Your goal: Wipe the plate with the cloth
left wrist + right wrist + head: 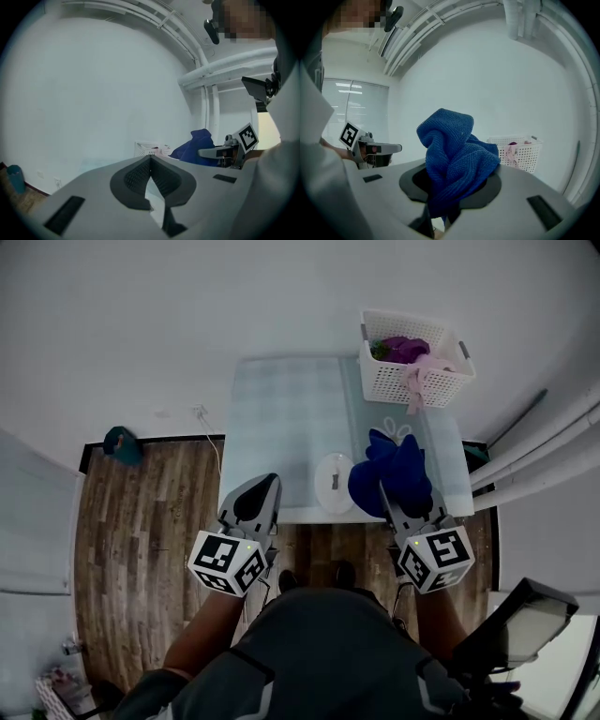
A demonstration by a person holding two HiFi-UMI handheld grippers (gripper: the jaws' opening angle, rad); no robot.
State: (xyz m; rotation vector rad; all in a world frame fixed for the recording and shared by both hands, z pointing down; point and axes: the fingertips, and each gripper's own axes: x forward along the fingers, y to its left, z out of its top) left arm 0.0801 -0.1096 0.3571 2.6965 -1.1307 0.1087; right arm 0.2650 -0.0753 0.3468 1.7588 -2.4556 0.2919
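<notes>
Holding the cloth [398, 472] pinched between its jaws, the right gripper [392, 504] sits over the near edge of the table [281, 418]. The blue fabric is bunched up above the pads and spills out ahead of them. The plate [334, 484] lies flat on the table close to that same edge. It is just to the left of the cloth, whose rim seems to overlap the plate's right side in the head view.

The left gripper [261, 495] is on the far side of the plate from the cloth, near it but apart. Its pads are pressed together at the tip, with nothing between them.

I judge the coming move to be a short leftward and downward shift of the right gripper, which is the nearer one. The plate looks slightly longer front to back, so I would run the strokes along that line. A white basket [450, 381] stands well apart at the far right corner.
</notes>
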